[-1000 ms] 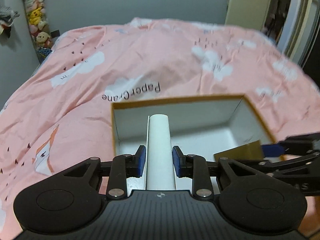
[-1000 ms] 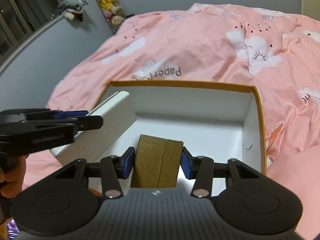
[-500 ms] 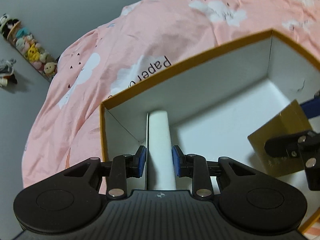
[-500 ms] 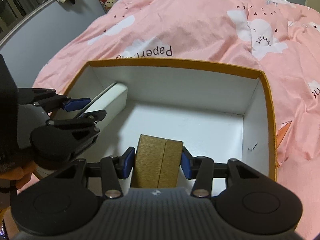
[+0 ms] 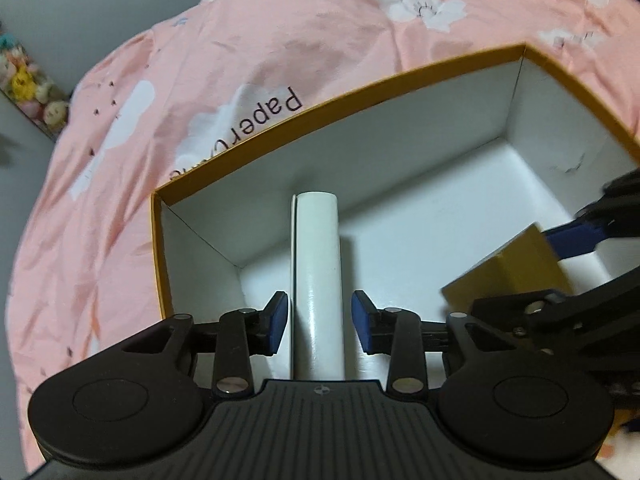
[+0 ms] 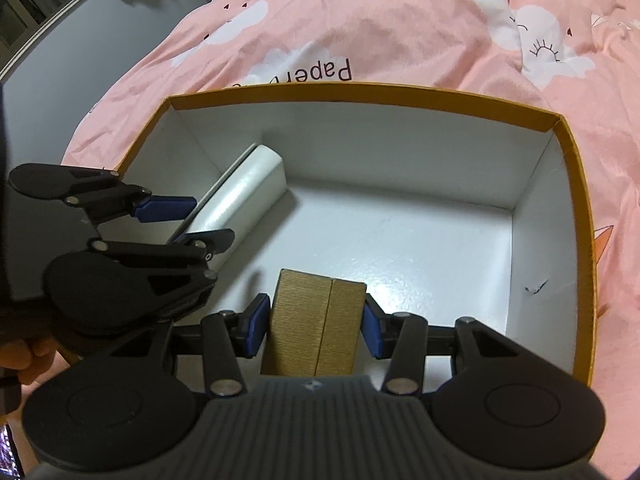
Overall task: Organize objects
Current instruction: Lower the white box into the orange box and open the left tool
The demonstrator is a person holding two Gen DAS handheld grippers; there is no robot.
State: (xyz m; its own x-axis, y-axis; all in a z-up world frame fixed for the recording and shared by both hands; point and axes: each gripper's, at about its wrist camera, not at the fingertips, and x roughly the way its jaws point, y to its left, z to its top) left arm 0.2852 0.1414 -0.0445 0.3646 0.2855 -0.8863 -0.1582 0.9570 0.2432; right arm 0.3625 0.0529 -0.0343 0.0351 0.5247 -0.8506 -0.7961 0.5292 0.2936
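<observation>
**Two boxes lowered into the carton on the bed**

While both tools tilt steeply down into the open carton (image 6: 562, 128) on the pink bed (image 6: 400, 20), the left tongs (image 5: 319, 322) are opening: their blue pads stand just clear of the white box (image 5: 318, 280), which lies between them by the carton's left wall. The right tongs (image 6: 314, 324) stand half open, pads pressed on both sides of the brown box (image 6: 316, 320) near the carton's front edge.
</observation>
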